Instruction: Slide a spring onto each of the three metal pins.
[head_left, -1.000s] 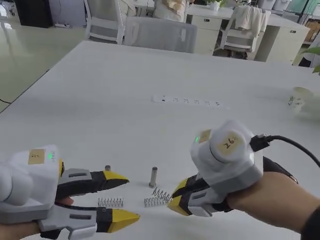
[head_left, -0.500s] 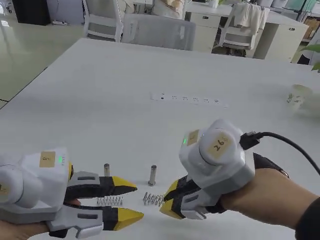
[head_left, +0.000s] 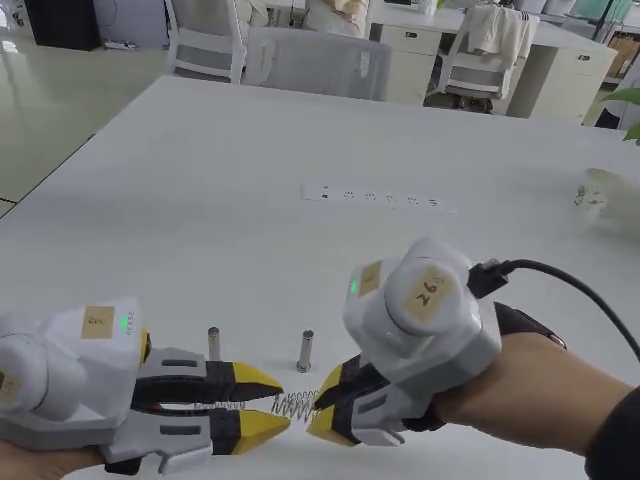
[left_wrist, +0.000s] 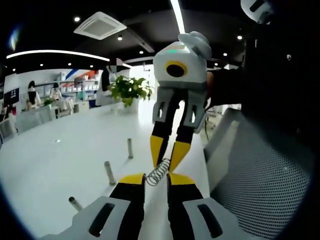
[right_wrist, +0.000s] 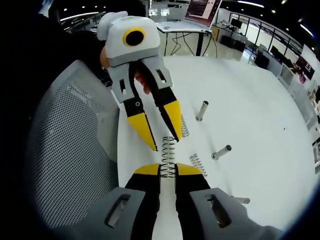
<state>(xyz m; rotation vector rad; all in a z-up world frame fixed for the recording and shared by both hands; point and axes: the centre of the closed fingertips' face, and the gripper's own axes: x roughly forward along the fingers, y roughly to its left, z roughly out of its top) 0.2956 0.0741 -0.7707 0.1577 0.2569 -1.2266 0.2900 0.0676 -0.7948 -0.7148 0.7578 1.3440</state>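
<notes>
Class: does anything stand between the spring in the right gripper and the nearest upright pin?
Nothing visible does. The spring, clamped in the right gripper, sits just short of the upright pin, with bare table between. The open left gripper flanks the spring's free end, off to the side of that path.

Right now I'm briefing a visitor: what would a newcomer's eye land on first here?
Two yellow-tipped grippers meet tip to tip low on the white table: the right gripper pinches a spring, whose free end lies between the open jaws of the left gripper. Just behind stand two short metal pins.
</notes>
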